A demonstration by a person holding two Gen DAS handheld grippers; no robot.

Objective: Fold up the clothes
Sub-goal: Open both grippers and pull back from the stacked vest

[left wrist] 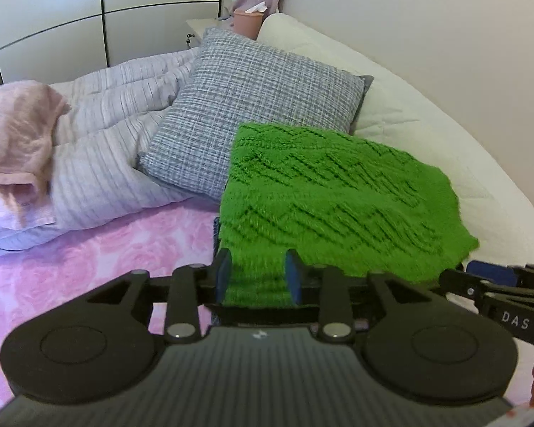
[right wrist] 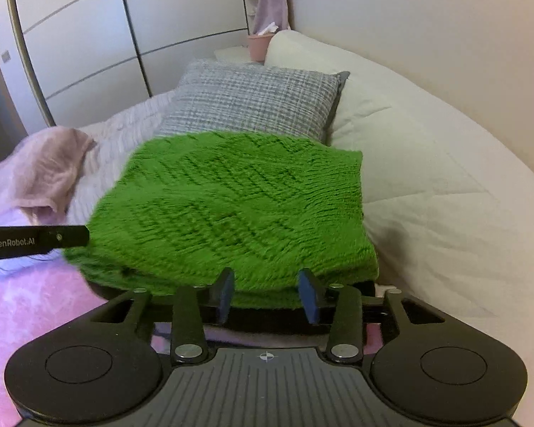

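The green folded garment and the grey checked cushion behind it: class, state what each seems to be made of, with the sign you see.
Green folded garment: chunky knitted yarn, likely wool or acrylic; fuzzy matt surface with openwork zigzag rows. Grey checked cushion: coarse woven fabric, perhaps cotton; matt, with a visible crosshatch of threads.

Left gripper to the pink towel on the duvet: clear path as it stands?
Probably yes. The pink towel lies uncovered, well to the left of the left gripper, with only flat bedding between. But the green knit lies between its fingers, so back off first.
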